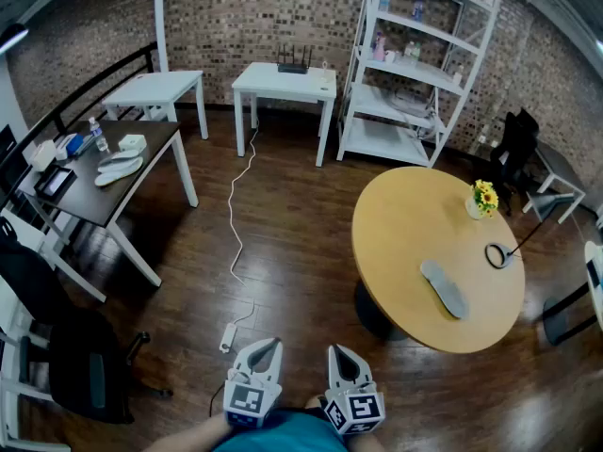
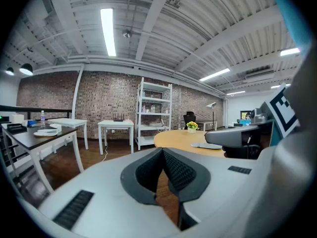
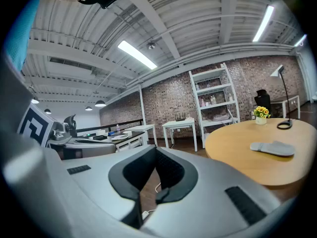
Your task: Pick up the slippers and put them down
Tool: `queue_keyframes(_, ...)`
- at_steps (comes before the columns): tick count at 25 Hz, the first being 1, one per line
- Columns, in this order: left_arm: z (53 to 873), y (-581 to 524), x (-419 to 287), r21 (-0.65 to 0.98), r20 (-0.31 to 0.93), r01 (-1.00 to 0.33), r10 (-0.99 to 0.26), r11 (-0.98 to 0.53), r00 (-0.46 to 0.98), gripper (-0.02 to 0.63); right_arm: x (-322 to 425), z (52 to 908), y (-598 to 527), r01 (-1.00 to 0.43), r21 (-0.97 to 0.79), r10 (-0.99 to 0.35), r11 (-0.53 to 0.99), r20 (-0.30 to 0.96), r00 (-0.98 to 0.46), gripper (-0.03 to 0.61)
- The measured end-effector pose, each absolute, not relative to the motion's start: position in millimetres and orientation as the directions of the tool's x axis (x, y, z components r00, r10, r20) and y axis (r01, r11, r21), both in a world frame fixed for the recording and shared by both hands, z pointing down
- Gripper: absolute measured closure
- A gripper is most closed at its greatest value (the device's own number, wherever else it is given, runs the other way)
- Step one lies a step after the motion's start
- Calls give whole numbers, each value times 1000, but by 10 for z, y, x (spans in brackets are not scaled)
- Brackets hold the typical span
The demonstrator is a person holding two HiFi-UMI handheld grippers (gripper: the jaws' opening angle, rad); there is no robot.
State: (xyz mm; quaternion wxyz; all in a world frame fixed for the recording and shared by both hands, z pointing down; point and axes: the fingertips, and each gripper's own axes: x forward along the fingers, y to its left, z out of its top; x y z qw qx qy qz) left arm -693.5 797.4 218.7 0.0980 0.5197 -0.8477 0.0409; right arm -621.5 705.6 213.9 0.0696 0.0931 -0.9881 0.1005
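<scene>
A grey slipper lies on the round wooden table to my right; it also shows in the left gripper view and the right gripper view. Two pale slippers rest on the dark table at far left. Both grippers hang side by side over the floor at the bottom of the head view, far from any slipper. The left gripper has its tips together with nothing between them. My right gripper is likewise shut and empty.
A flower pot and a lamp's ring base stand on the round table. A white cable and power strip trail across the floor ahead. White tables, a white shelf and a black chair border the room.
</scene>
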Motion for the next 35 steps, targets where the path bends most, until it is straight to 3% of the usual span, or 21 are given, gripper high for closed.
queue_keyframes(6, 2170, 6777, -6589, 23, 195, -899, -884, 437, -425, 607, -5859, 2086, 5810, -217, -176, -197, 960, 126, -972, 565)
queue_keyframes(18, 2277, 4997, -5802, 11, 215, -978, -956, 208, -201, 607, -4886, 2308, 4267, -409, -184, -380, 894, 175, -909, 564)
queue_keyframes(27, 2352, 3477, -5695, 44, 227, -999, -974, 14, -4, 607, -4701, 2378, 3113, -534, -159, -487, 831, 256, -835, 563)
queue_keyframes(35, 2257, 2520, -5974, 74, 200, -997, -979, -32, 46, 607, -4938, 2354, 2188, -548, -75, -500, 833, 323, -804, 560)
